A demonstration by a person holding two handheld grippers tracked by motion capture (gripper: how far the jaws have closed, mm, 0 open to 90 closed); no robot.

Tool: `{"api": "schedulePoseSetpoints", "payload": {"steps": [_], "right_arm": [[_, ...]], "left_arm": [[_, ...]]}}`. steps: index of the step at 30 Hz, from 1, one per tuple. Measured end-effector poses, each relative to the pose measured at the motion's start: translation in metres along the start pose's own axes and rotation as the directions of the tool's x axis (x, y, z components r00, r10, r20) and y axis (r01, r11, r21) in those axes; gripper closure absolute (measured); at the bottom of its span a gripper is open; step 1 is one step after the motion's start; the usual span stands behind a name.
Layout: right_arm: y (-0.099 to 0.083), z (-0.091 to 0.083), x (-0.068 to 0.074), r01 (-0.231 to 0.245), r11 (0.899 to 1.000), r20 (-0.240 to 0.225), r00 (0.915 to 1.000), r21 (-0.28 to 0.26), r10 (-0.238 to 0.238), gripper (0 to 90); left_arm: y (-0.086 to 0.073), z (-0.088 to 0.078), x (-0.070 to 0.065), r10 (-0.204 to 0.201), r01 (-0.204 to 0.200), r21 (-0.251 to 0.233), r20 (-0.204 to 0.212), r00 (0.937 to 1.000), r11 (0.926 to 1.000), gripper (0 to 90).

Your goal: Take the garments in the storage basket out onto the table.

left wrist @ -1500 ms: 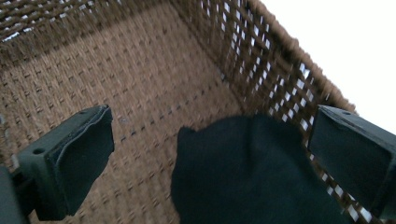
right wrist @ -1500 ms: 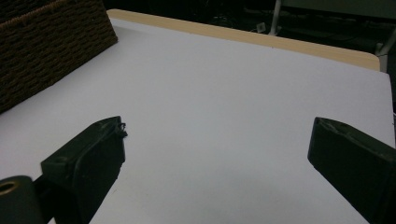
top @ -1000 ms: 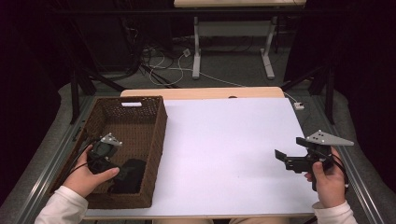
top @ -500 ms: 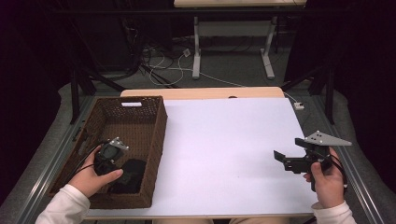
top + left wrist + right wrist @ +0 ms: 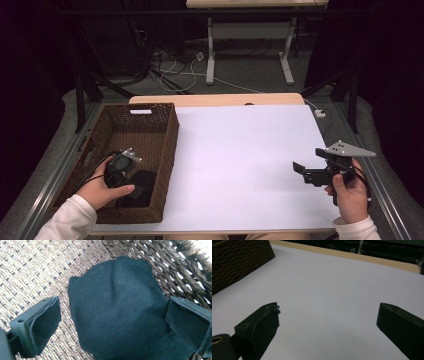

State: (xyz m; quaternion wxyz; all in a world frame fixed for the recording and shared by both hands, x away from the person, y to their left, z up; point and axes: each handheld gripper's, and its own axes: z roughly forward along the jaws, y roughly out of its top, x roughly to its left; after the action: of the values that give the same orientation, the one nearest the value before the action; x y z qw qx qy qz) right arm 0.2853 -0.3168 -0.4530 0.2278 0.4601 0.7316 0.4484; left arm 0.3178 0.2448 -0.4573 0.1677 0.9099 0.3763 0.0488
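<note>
A bunched black cloth (image 5: 120, 307) lies on the floor of the brown wicker basket (image 5: 165, 150), in its near right corner (image 5: 140, 189). My left gripper (image 5: 131, 176) is down inside the basket, tilted toward the cloth. In the left gripper view it (image 5: 112, 320) is open, its jaws on either side of the cloth and not pressing it. My right gripper (image 5: 304, 174) is held above the white table (image 5: 240, 150) at the right, and in the right gripper view it (image 5: 327, 325) is open with nothing between its jaws.
The basket stands along the table's left side; its wall (image 5: 234, 262) is at the top left of the right gripper view. A wooden strip (image 5: 215, 99) edges the table's far side. Table legs and cables (image 5: 200, 60) lie on the floor beyond.
My left gripper has moved down and to the right inside the basket, closing in on the black cloth. The right gripper has barely shifted.
</note>
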Motion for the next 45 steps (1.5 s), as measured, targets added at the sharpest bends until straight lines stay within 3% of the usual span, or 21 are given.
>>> {"api": "schedulePoseSetpoints", "payload": {"steps": [24,31,34,36,45], "right_arm": [[-0.001,0.002,0.001,0.001,1.000,-0.001,1.0000,0.006,-0.001,3.7],[-0.001,0.002,0.001,0.003,1.000,-0.004,1.0000,0.012,-0.003,3.7],[-0.002,0.002,0.001,0.007,1.000,-0.001,1.0000,0.016,-0.007,3.7],[-0.002,0.003,0.001,0.005,1.000,0.000,1.0000,0.010,-0.005,3.7],[-0.002,0.003,0.000,0.001,1.000,0.000,1.0000,0.009,-0.001,3.7]], "left_arm": [[-0.010,-0.007,-0.008,0.030,-0.030,-0.010,0.010,0.9995,0.9995,0.5],[-0.009,-0.005,-0.011,0.041,-0.041,0.011,0.009,0.9991,0.9991,0.4],[-0.008,-0.002,-0.011,0.028,-0.028,0.025,0.013,0.9995,0.9993,0.1],[-0.006,-0.002,-0.009,0.057,-0.057,0.039,0.007,0.9984,0.9976,0.0],[-0.001,0.005,-0.003,0.066,-0.066,0.071,0.005,0.9978,0.9953,0.0]]}}
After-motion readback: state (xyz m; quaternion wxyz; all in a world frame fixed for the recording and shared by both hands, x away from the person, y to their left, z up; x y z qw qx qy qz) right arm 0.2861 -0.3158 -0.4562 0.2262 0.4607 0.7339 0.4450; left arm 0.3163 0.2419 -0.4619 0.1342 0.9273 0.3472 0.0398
